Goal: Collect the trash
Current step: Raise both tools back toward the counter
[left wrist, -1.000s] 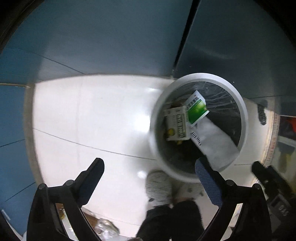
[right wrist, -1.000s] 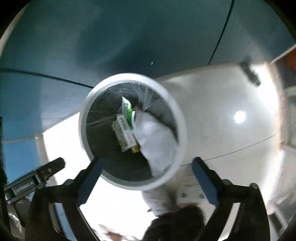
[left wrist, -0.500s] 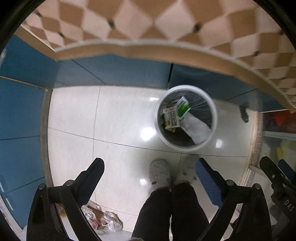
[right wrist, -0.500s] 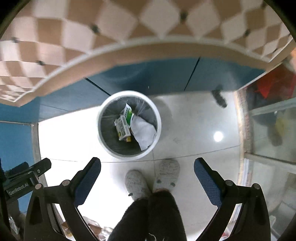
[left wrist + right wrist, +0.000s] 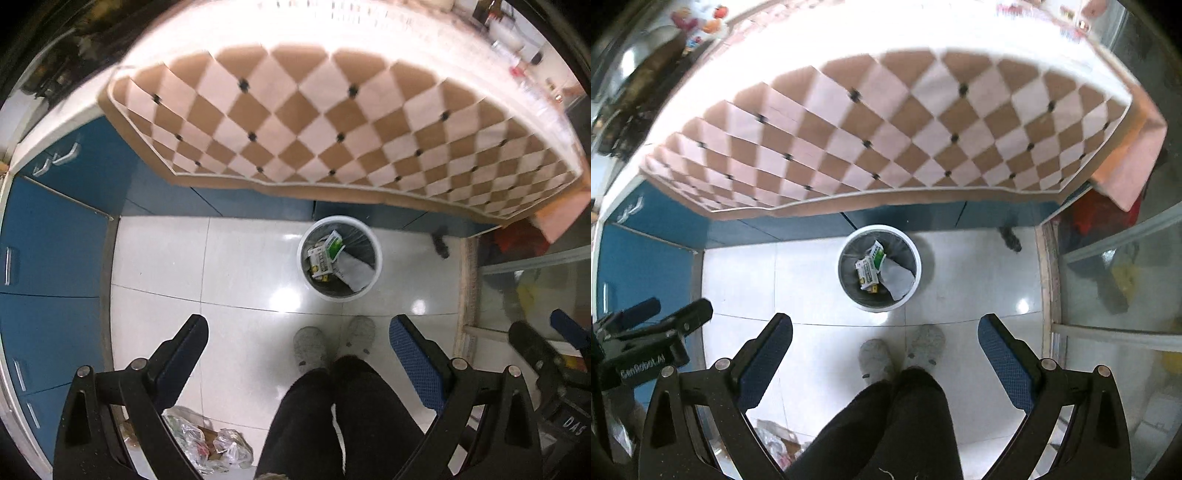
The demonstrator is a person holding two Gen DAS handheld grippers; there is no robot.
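Note:
A white round trash bin (image 5: 376,271) with a grey liner stands on the floor far below; it also shows in the right wrist view (image 5: 917,273). Inside lie a green-and-white box (image 5: 333,246), a yellow-and-white box (image 5: 319,261) and a white paper (image 5: 352,270). My left gripper (image 5: 298,349) is open and empty, high above the floor. My right gripper (image 5: 885,345) is open and empty, at the same height. The right gripper appears at the right edge of the left wrist view (image 5: 546,354).
A table with a brown-and-white checked cloth (image 5: 332,122) overhangs blue cabinets (image 5: 48,236). The person's legs and grey slippers (image 5: 310,349) stand on the white tile floor. Clear plastic bags (image 5: 207,446) lie at lower left. A glass door (image 5: 1115,280) is at right.
Both grippers have risen far above the bin, from just over its rim to above table height. The bin looks much smaller and the checked tabletop has come into view.

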